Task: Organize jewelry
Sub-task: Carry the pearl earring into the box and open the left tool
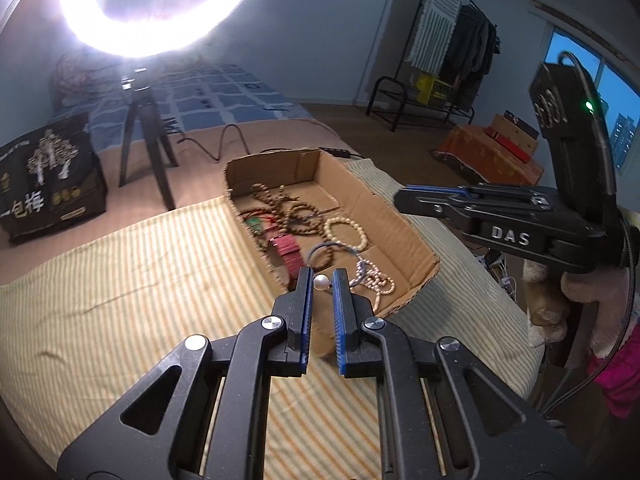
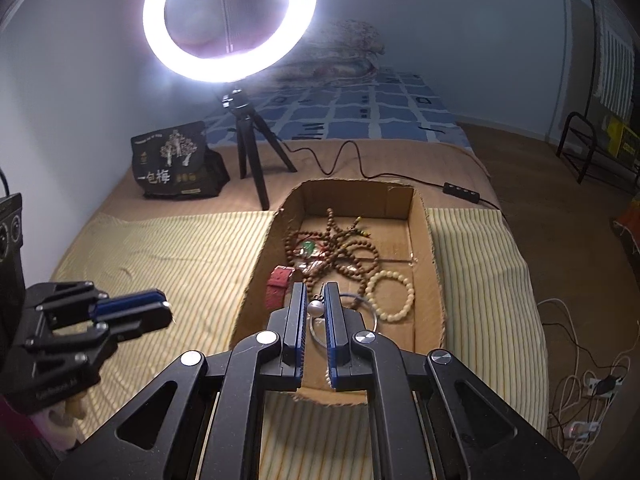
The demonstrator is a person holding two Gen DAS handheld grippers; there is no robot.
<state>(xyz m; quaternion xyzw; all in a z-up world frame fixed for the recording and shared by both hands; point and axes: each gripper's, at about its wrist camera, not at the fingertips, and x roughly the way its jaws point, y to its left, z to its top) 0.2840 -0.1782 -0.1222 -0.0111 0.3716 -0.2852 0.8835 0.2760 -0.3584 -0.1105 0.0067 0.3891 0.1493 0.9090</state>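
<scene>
A cardboard box (image 1: 400,216) (image 2: 424,232) on a striped cloth holds brown bead strings (image 2: 340,244), a cream bead bracelet (image 2: 390,294), a red strap (image 2: 278,286), a grey ring bracelet (image 2: 360,316) and a pearl chain (image 1: 374,280). In each wrist view a white pearl sits between the fingertips: my left gripper (image 1: 322,282) and my right gripper (image 2: 316,306) both stand narrow around a pearl (image 1: 321,282) (image 2: 316,308). The right gripper also shows in the left view (image 1: 440,196), over the box. The left gripper shows in the right view (image 2: 132,306), left of the box.
A lit ring light on a black tripod (image 2: 248,148) stands behind the box, its cable and switch (image 2: 460,192) beside it. A dark printed bag (image 2: 176,166) sits at the back left. The bed edge drops off on the right, with cables on the floor (image 2: 580,400).
</scene>
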